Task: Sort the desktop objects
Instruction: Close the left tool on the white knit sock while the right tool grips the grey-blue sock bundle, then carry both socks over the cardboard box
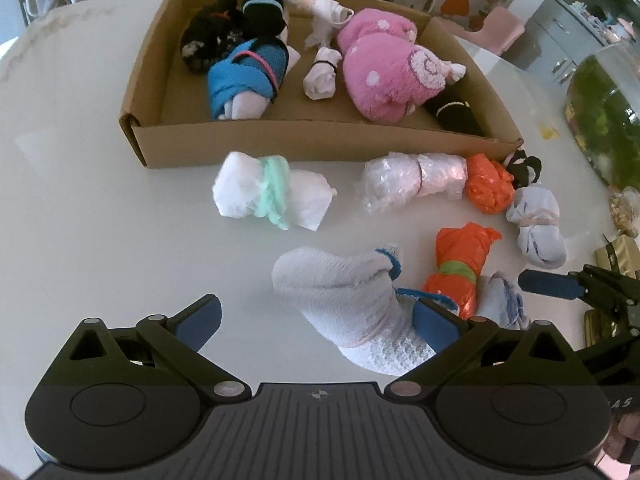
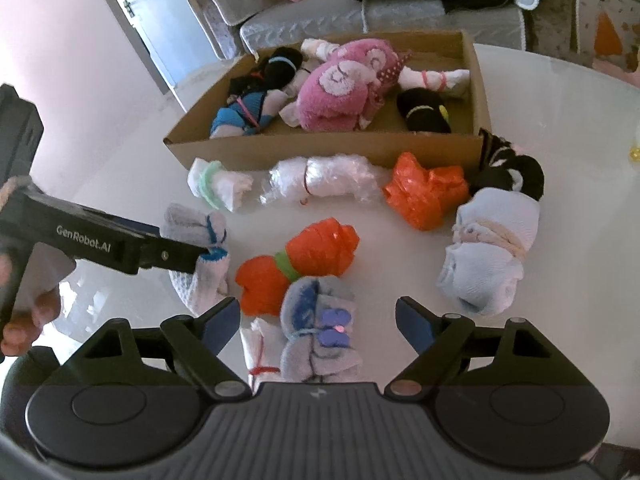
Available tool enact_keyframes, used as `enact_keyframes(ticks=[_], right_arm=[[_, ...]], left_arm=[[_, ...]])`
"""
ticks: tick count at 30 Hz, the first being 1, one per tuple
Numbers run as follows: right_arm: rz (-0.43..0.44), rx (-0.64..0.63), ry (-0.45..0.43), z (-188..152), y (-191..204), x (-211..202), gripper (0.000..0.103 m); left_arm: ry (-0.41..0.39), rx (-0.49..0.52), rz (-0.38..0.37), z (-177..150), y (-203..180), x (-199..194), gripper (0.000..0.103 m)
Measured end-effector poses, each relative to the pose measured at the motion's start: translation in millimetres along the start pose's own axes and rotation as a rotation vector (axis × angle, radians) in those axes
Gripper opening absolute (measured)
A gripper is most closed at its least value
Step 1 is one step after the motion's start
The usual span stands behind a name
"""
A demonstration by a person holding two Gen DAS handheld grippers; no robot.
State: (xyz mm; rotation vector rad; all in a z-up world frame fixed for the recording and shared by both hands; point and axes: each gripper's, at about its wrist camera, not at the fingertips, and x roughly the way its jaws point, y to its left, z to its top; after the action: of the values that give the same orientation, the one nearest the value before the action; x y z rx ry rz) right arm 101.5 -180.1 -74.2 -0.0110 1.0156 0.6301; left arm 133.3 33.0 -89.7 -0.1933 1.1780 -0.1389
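Both grippers stood over the white bench point(image 1: 80, 220) with their jaws apart. Left gripper point(image 1: 316, 320) hung low above a white knitted sock bundle with a blue cuff point(image 1: 340, 292); the bundle lay between the spread blue pads, close against the right-hand pad point(image 1: 436, 326) and well clear of the left-hand one, so nothing was clamped. Seen from the right wrist, that gripper's black finger point(image 2: 168, 258) reached to the blue cuff of the same bundle point(image 2: 200, 276).

Right gripper point(image 2: 318, 320) was also wide, with no pad pressing on anything. Between its pads lay a grey-blue sock roll with purple patches point(image 2: 320, 332), and a white roll tied with red thread point(image 2: 260, 352) lay just beside it on the left. An orange plastic bundle with a green band point(image 2: 296, 260) touched the far end of the grey-blue roll.

Farther out on the bench lay a pale blue sock bundle point(image 2: 488, 256), a second orange plastic bundle point(image 2: 424, 196), a black and white sock roll point(image 2: 512, 172), a clear bubble-wrap roll point(image 2: 320, 180) and a white roll with a mint band point(image 2: 216, 184), the last two just in front of the cardboard box point(image 2: 320, 148).

Inside the box lay pink fluffy socks point(image 2: 340, 92), a blue sock roll point(image 2: 244, 114), black rolls point(image 2: 424, 114) and white ones.
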Motion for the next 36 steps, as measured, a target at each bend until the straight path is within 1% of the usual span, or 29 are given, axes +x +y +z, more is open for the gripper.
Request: enact_keyframes(ticks=[2, 3, 4, 7, 12, 15, 18, 19, 20, 21, 22, 23, 24, 25, 28, 31, 36], right_arm=[[-0.011, 0.005, 0.011, -2, 0, 3, 0.072], [-0.008, 0.012, 0.019, -3, -1, 5, 0.064], [-0.008, 0.011, 0.012, -3, -2, 5, 0.062], [-0.003, 0.018, 0.014, -2, -2, 5, 0.059], [-0.015, 0.001, 0.019, -3, 2, 4, 0.058], [-0.027, -0.011, 0.018, -5, 5, 3, 0.058], [-0.035, -0.018, 0.015, -7, 7, 2, 0.058], [-0.034, -0.016, 0.013, -7, 7, 2, 0.057], [-0.035, -0.013, 0.01, -8, 6, 1, 0.054], [-0.034, -0.002, 0.007, -8, 5, 0, 0.045], [-0.03, 0.011, 0.005, -8, 3, 0, 0.035], [-0.018, 0.026, 0.002, -9, 1, -1, 0.035], [-0.009, 0.038, -0.002, -10, -1, -2, 0.035], [0.0, 0.05, -0.007, -11, -3, -3, 0.035], [0.023, 0.087, -0.02, -13, -8, -4, 0.035], [0.026, 0.097, -0.022, -13, -10, -4, 0.035], [0.035, 0.111, -0.034, -12, -11, -11, 0.035]], left_arm=[[-0.004, -0.006, -0.006, -1, -2, 3, 0.102], [-0.004, -0.006, -0.006, -1, -4, 4, 0.102], [-0.007, -0.004, -0.006, -1, -5, 5, 0.102], [-0.018, 0.018, 0.01, -1, -12, 9, 0.101], [-0.027, 0.031, 0.044, 1, -20, 15, 0.101], [-0.032, 0.055, 0.071, 2, -28, 19, 0.101], [-0.045, 0.09, 0.101, 3, -36, 22, 0.099], [-0.05, 0.102, 0.114, 2, -38, 23, 0.097], [-0.062, 0.121, 0.132, 2, -41, 23, 0.091], [-0.074, 0.142, 0.151, 2, -43, 22, 0.081], [-0.084, 0.158, 0.163, 2, -45, 21, 0.075], [-0.092, 0.169, 0.17, 3, -46, 20, 0.062], [-0.095, 0.173, 0.168, 4, -46, 19, 0.052], [-0.095, 0.166, 0.159, 5, -42, 18, 0.049], [-0.092, 0.14, 0.12, 9, -33, 16, 0.047], [-0.102, 0.142, 0.125, 9, -25, 15, 0.046], [-0.13, 0.146, 0.093, 7, -12, 3, 0.045]])
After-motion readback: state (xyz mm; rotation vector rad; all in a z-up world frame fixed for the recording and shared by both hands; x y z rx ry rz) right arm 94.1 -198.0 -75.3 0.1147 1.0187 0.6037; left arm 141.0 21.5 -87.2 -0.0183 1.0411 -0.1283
